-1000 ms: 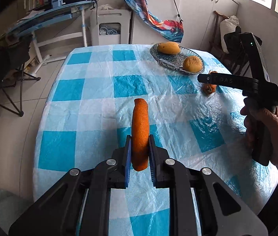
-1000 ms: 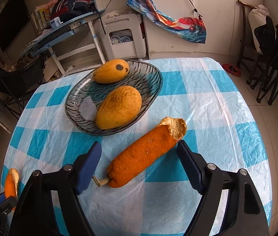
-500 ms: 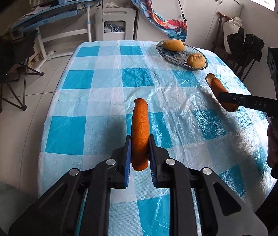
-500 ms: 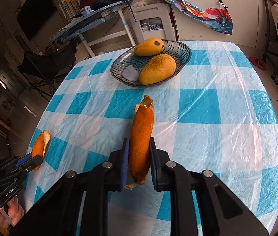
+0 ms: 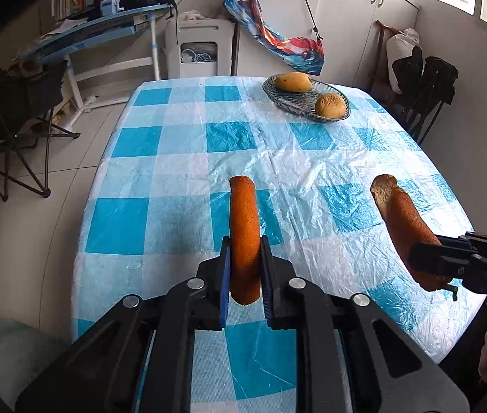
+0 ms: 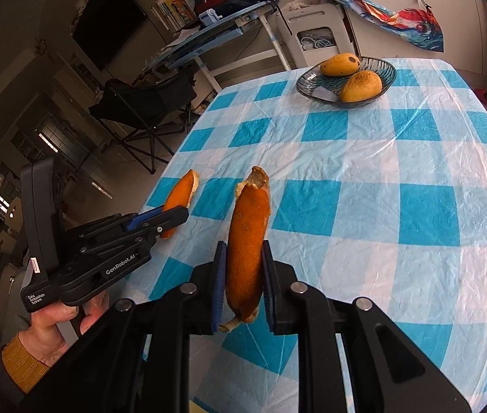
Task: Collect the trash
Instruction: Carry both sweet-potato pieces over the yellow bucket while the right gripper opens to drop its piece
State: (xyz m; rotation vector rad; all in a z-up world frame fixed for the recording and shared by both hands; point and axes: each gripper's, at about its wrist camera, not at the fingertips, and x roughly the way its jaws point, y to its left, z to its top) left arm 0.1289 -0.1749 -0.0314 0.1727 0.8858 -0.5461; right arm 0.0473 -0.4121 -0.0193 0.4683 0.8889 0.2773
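Left wrist: blue-checked tablecloth (image 5: 229, 137), folding chair (image 5: 12, 103) beside.

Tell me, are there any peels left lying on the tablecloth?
No, both peels are clamped in grippers: one in the left gripper, the longer peel in the right, above the tablecloth.

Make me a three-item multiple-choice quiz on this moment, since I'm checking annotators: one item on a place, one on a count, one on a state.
1. Where is the glass bowl?
A. at the table's far end
B. on the floor
C. on the folding chair

2. How many mangoes lie in the bowl?
A. one
B. two
C. four

3. What are the right gripper's jaws doing?
A. gaping open
B. shut on nothing
C. shut on a peel

Answers:
1 A, the glass bowl sits on the checked tablecloth at the far end.
2 B, two mangoes show in it.
3 C, the right gripper clamps the long peel; the left gripper likewise clamps the shorter peel.
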